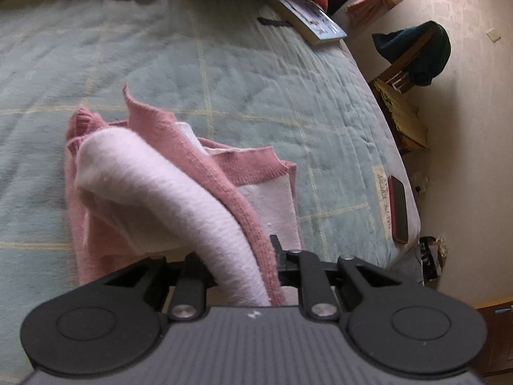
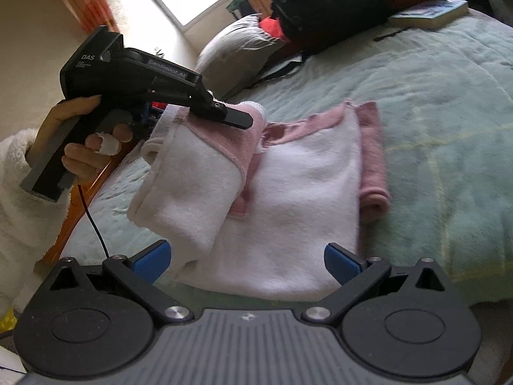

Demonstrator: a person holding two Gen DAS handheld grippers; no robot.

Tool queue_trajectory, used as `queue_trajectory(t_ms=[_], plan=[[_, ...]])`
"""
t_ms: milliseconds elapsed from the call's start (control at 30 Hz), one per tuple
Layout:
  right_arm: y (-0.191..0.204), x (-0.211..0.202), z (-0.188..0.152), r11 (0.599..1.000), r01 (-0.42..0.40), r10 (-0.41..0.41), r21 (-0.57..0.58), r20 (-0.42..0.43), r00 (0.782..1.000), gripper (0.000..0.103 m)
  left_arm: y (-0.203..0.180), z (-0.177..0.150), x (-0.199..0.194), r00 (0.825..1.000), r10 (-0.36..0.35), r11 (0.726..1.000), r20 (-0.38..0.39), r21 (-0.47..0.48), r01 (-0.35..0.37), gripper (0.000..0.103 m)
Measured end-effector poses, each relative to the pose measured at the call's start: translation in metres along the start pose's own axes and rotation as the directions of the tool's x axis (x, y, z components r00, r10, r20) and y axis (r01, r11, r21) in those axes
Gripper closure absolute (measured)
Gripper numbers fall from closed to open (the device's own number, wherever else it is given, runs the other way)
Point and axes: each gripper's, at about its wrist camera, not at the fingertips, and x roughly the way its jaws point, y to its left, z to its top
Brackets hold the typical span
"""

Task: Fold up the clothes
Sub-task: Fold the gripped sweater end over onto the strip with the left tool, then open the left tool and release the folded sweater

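Note:
A pink knit garment [image 2: 304, 192] with a white fleecy inside lies partly folded on the pale green quilt [image 2: 449, 128]. In the right wrist view a hand [image 2: 80, 147] holds my left gripper [image 2: 240, 118], which is shut on a lifted flap of the garment at its left side. In the left wrist view that flap [image 1: 192, 199] runs up between the fingers of my left gripper [image 1: 237, 256] and hides them. My right gripper [image 2: 247, 258] is open, its blue pads [image 2: 154, 256] spread either side of the garment's near edge with nothing between them.
On the far side of the bed lie a book [image 2: 429, 12], a black bag [image 2: 323, 3] and a grey pillow [image 2: 234, 48]. A red-cased phone [image 1: 397, 208] sits at the quilt's edge. Beside the bed stands a wooden chair [image 1: 404, 64] with dark cloth on it.

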Motion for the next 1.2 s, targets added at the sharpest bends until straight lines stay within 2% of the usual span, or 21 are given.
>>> queue_trajectory(t_ms=[167,433,567,733,767,800,867,1000,1200], plan=[[-0.005,0.0,-0.003,1.0,0.017,-0.017,0.018,0.002,1.0,0.0,-0.01,0.002,0.02,1.0,0.004,1.0,-0.026,0.025,-0.004,0.085],[-0.008,0.001,-0.005,0.999,0.034,-0.034,0.037,-0.001,0.999,0.0,-0.007,0.0,0.051,0.999,0.004,1.0,-0.054,0.015,-0.003,0.083],[-0.009,0.002,-0.006,0.998,0.043,-0.043,0.047,-0.002,0.999,0.0,-0.007,0.001,0.054,0.998,-0.017,1.0,-0.061,0.019,0.018,0.073],[-0.01,0.003,-0.007,0.997,0.055,-0.055,0.058,-0.004,0.999,0.0,-0.008,0.0,0.056,0.998,-0.024,0.999,-0.06,0.042,0.027,0.069],[-0.011,0.002,-0.008,0.996,0.058,-0.058,0.06,-0.004,0.998,0.0,-0.008,0.0,0.055,0.998,-0.034,0.998,-0.058,0.044,0.036,0.067],[-0.011,0.002,-0.008,0.996,0.062,-0.062,0.063,-0.004,0.998,0.0,-0.008,0.0,0.054,0.997,-0.047,0.998,-0.056,0.046,0.049,0.061],[-0.012,0.002,-0.009,0.995,0.069,-0.069,0.07,-0.004,0.998,0.0,-0.009,0.0,0.05,0.996,-0.071,0.996,-0.047,0.055,0.073,0.058],[-0.013,0.0,-0.01,0.993,0.084,-0.084,0.078,-0.006,0.996,0.0,-0.016,-0.001,0.045,0.995,-0.095,0.992,-0.029,0.085,0.097,0.056],[-0.013,0.0,-0.011,0.991,0.104,-0.105,0.086,-0.001,0.994,0.0,-0.026,0.0,0.031,0.982,-0.191,0.974,0.016,0.129,0.187,0.052]])
